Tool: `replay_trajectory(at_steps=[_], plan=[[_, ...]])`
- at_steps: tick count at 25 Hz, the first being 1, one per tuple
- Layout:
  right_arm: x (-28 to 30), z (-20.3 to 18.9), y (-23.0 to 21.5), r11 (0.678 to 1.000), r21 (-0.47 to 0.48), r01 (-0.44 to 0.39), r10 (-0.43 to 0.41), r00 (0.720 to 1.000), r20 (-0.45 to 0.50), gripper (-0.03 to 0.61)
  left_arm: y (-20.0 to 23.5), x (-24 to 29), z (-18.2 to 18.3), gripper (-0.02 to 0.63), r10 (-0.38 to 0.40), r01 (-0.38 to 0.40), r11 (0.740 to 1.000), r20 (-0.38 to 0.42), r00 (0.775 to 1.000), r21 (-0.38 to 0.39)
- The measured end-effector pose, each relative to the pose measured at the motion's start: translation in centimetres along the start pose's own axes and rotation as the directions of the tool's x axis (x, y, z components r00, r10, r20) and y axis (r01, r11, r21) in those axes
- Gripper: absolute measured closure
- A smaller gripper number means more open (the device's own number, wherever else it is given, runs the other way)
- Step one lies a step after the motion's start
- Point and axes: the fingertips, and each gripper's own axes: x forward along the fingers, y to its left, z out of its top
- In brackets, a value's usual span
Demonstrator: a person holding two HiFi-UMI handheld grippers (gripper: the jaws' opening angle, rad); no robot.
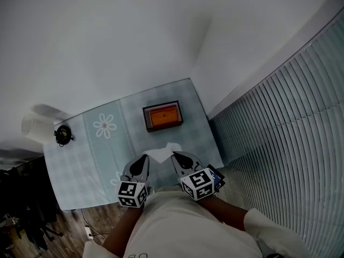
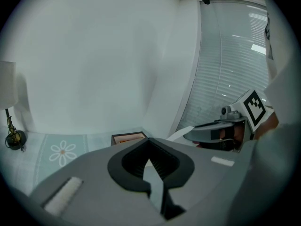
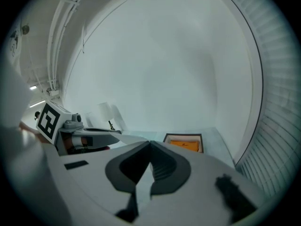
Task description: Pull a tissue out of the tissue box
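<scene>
The tissue box (image 1: 162,116), brown with an orange top, stands near the far edge of the table; it also shows beyond the jaws as the box (image 2: 128,138) and the box (image 3: 184,144). A white tissue (image 1: 161,153) hangs clear of the box, stretched between both grippers above the near half of the table. My left gripper (image 1: 144,158) is shut on its left side, and my right gripper (image 1: 175,156) is shut on its right side. From the left gripper view, a strip of tissue (image 2: 181,133) runs to the right gripper's tip (image 2: 189,135). A pale sliver shows between each gripper's own closed jaws.
A pale blue checked cloth (image 1: 86,160) with a daisy print (image 1: 105,125) covers the table. A white-shaded lamp (image 1: 35,128) and a small dark object (image 1: 63,134) stand at its left edge. Window blinds (image 1: 279,128) run along the right, close to the table.
</scene>
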Motion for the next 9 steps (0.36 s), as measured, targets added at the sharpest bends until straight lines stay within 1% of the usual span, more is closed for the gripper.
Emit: replay_trajectory(at_steps=[9], plan=[[0.01, 0.09, -0.21, 1.000, 0.009, -0.001, 0.001, 1.000, -0.003, 0.566, -0.02, -0.10, -0.05, 0.606, 0.003, -0.003, 1.000, -0.005, 1.000, 0.000]])
